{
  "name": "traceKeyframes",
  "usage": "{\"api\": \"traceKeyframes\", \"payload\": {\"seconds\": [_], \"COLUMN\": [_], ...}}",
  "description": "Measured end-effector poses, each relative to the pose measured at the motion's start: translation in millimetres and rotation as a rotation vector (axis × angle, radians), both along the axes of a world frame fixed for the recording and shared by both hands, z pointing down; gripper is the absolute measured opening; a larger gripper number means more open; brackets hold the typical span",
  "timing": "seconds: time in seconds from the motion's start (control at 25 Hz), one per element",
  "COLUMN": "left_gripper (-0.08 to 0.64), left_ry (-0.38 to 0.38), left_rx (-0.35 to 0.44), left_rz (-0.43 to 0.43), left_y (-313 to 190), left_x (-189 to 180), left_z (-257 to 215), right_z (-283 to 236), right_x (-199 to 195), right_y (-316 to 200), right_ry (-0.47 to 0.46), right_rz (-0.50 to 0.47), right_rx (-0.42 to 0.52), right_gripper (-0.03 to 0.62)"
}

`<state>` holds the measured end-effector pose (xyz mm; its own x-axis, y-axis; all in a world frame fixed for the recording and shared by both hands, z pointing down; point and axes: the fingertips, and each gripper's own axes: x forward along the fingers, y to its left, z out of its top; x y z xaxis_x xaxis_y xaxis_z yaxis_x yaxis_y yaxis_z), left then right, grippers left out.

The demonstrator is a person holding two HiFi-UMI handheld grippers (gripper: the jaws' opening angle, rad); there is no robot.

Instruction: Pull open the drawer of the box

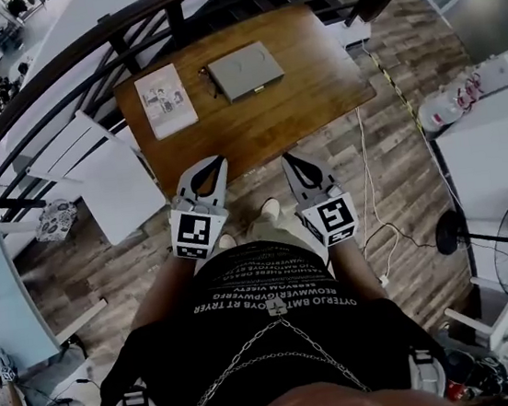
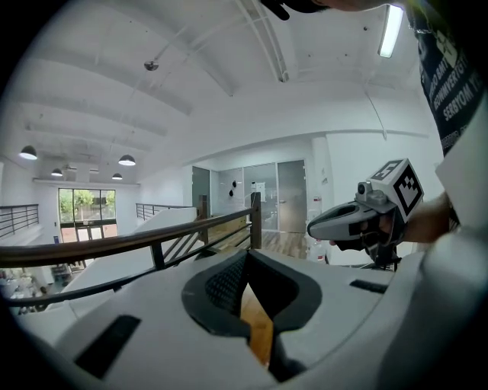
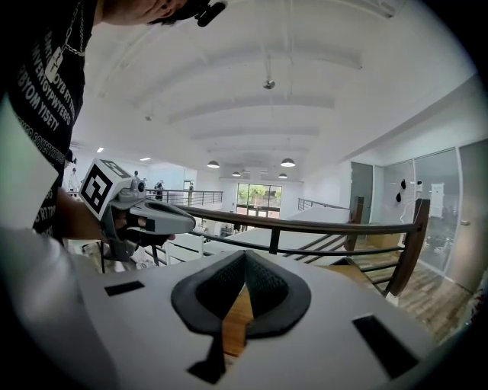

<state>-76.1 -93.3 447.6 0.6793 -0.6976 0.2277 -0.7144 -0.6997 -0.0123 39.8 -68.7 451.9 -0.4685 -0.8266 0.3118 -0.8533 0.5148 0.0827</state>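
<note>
Wood table [image 1: 314,97] is ahead of me, well apart from both claws. Box [image 1: 246,70] lies flat on its far half, w/ a booklet [image 1: 165,100] just beside it on the left. Box's long axis runs approx left-right, slightly skewed. Dark bit at its left short end is prob the drawer pull, can't confirm. I judge this the approach step: drawer not opened. Left gripper [image 1: 218,162] & right gripper [image 1: 287,158] are both pinched closed, nothing in either, near my waist. Next: reach fwd, open one claw, line up w/ the pull.

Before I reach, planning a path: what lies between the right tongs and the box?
Only bare table between right tongs and box, in the head view; the booklet lies aside.
</note>
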Motion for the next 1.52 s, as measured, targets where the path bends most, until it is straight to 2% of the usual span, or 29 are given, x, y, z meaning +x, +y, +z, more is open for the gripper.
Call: {"api": "traceKeyframes", "payload": {"seconds": [0.28, 0.48, 0.84, 1.4, 1.52], "left_gripper": [0.005, 0.005, 0.005, 0.005, 0.005], "left_ry": [-0.007, -0.015, -0.029, -0.047, -0.045], "left_rx": [-0.021, -0.020, -0.002, 0.040, 0.025], "left_rz": [-0.005, -0.006, -0.025, -0.083, -0.097], "left_y": [-28.4, -49.6, -77.3, -116.1, -120.4], "left_x": [26.9, 46.4, 86.3, 155.7, 162.7], "left_z": [8.8, 9.3, 1.1, -13.6, -7.8], "right_z": [2.7, 12.4, -2.0, -2.9, 2.4], "right_x": [19.0, 38.0, 70.3, 158.5, 171.1], "right_y": [-33.1, -50.9, -86.6, -130.5, -139.1], "right_ry": [-0.021, -0.008, -0.042, -0.049, -0.066], "right_rz": [-0.024, -0.033, -0.068, -0.095, -0.090], "right_rx": [0.007, -0.030, 0.023, 0.041, 0.049], "right_gripper": [-0.003, -0.003, -0.003, -0.003, -0.003]}}
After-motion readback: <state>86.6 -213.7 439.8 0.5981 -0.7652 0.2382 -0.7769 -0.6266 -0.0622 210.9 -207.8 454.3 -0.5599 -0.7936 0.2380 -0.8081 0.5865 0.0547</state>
